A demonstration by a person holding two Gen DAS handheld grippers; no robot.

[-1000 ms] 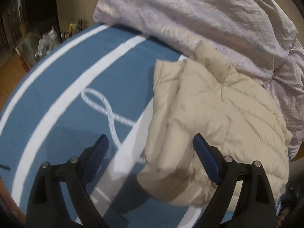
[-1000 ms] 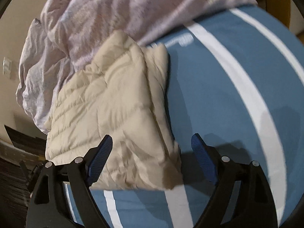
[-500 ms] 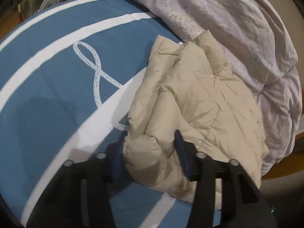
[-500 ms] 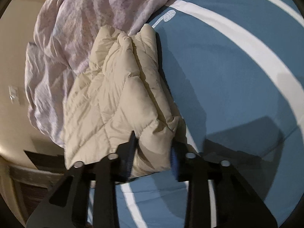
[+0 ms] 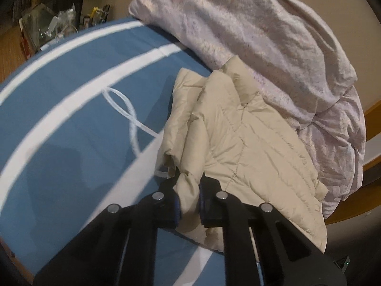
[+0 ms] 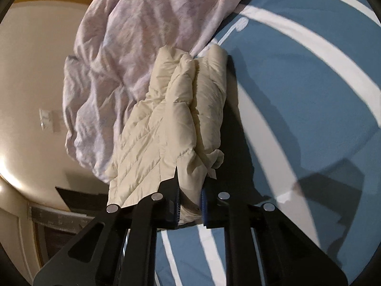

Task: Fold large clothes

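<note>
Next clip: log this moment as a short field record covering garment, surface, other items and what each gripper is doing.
garment: beige quilted puffer jacket, partly folded, bunched at the near edge
surface: blue bedsheet with white stripes
beside the jacket: crumpled pale lilac duvet, touching its far side
left gripper: jaws have just been closing, now shut on the jacket's near edge
right gripper: jaws have just been closing, now shut on the jacket's near edge
fold status: not finished; jacket held at two points
</note>
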